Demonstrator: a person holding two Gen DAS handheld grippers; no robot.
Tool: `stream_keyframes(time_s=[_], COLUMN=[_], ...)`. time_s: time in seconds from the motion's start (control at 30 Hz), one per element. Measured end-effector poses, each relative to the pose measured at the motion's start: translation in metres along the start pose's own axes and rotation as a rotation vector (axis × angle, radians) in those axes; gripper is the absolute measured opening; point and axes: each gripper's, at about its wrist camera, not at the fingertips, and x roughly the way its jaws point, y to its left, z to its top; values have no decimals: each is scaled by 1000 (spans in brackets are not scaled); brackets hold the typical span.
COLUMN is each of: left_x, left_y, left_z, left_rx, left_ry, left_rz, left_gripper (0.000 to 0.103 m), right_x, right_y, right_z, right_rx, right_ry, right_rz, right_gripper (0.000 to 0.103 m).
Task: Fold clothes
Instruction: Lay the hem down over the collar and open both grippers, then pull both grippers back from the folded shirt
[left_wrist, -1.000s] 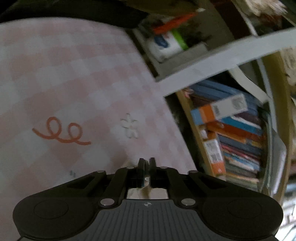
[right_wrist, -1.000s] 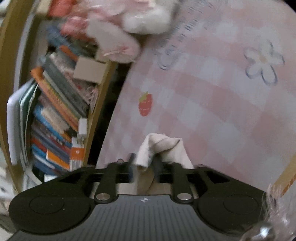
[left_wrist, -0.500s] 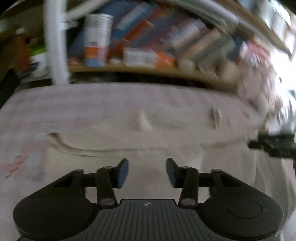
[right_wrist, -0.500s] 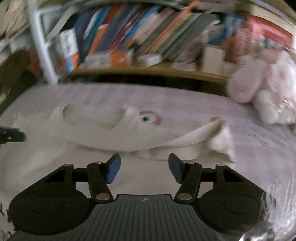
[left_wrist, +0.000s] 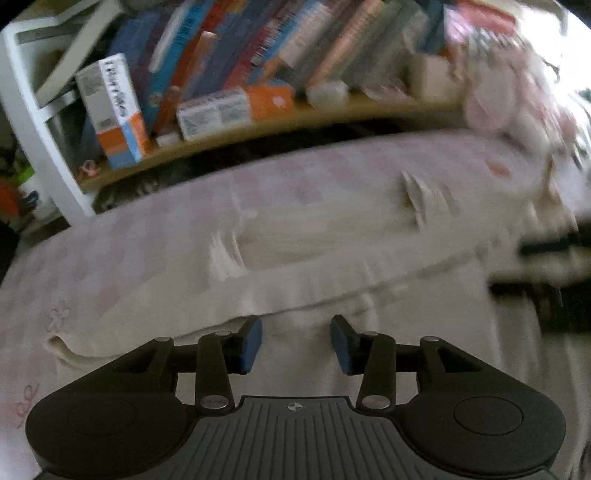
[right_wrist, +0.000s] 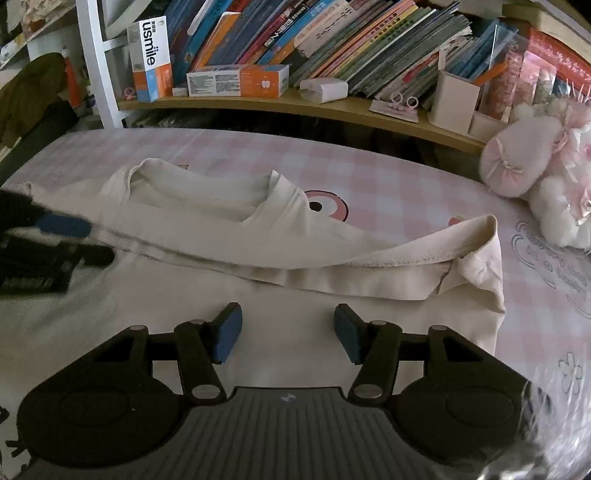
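— Reporting from the right wrist view: what lies under my right gripper (right_wrist: 287, 338)?

— I see a cream shirt (right_wrist: 229, 266) spread flat on the pink checked bed sheet (right_wrist: 388, 173). Its neckline faces the bookshelf (right_wrist: 280, 105), and a fold of fabric runs across it to a bunched sleeve on the right. My jaws stand apart with nothing between them, hovering over the near part of the shirt.

— And the left gripper (left_wrist: 295, 345)?

— Its jaws are opening, with only the shirt's surface showing in the gap; the pads grip nothing. I note heavy blur in that view. From the right camera, the left gripper appears at the left edge, over the shirt.

— Surroundings?

— I record books (right_wrist: 332, 40) leaning along the shelf, a white and orange box (right_wrist: 238, 80) lying in front of them, and a pink plush toy (right_wrist: 532, 158) at the bed's right side, beside the shirt but apart from it.
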Motion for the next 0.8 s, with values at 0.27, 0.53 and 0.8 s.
stream_keyframes(time_s=[0.27,0.53,0.8], left_x=[48,-16,-29], left_y=[64,55,52], left_z=[71,32,-29], left_rx=[-336,-244,-208], left_ry=[-25,-51,71], left_rz=[59,-187,-121], left_gripper=[41,42,42], right_x=[0,0,2], right_y=[0,-2,-3], right_z=[1,-1,4], right_rx=[-14,-18,-9], right_ry=[13,13,20], right_rz=[9,25,29], right_gripper=[54,55,55])
